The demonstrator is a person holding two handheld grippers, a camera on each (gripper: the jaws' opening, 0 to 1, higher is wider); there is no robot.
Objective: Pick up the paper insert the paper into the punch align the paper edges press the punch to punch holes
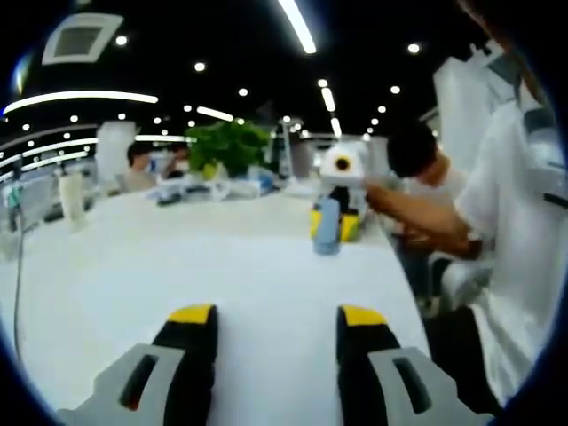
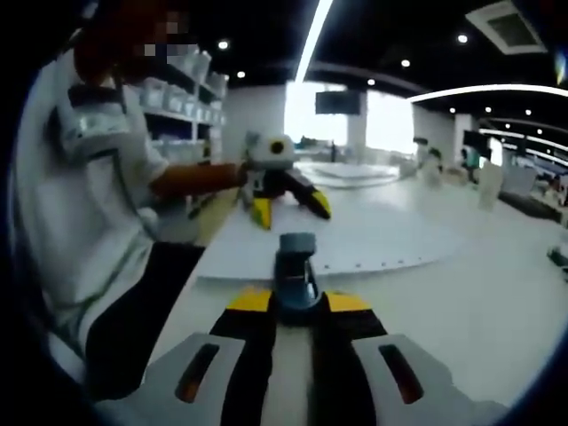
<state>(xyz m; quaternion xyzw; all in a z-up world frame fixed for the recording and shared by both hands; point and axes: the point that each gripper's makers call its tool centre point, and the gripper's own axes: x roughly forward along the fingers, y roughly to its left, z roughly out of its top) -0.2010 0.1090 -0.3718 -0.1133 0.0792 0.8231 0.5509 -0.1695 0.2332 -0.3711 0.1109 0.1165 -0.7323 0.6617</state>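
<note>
One broad white desk carries everything here, and in the right gripper view it runs pale and bare out to your right.

On it lies the paper, a large white sheet lying flat, its near edge running up to the punch. There seems to be a row of small dots along that edge, but it is too blurred to say if they are holes. Expect the sheet to be light and floppy. It will slide easily on the smooth desk and buckle if you push it from far back, so pinch it at a free edge or corner, close to the punch, and steer it with small moves.

The punch is a small blue block standing at the sheet's near edge. In the left gripper view it shows well ahead. It looks rigid and compact, probably heavy enough to stay put but liable to skate on the paper if you press off-centre, so bear straight down on its top.

Your right claw is closed around the punch, one yellow tip on each side of it, and it reads the same from across the desk. Your left claw is spread wide with nothing between its tips, hovering above the desk. From the other side it sits beyond the sheet's far edge.
</note>
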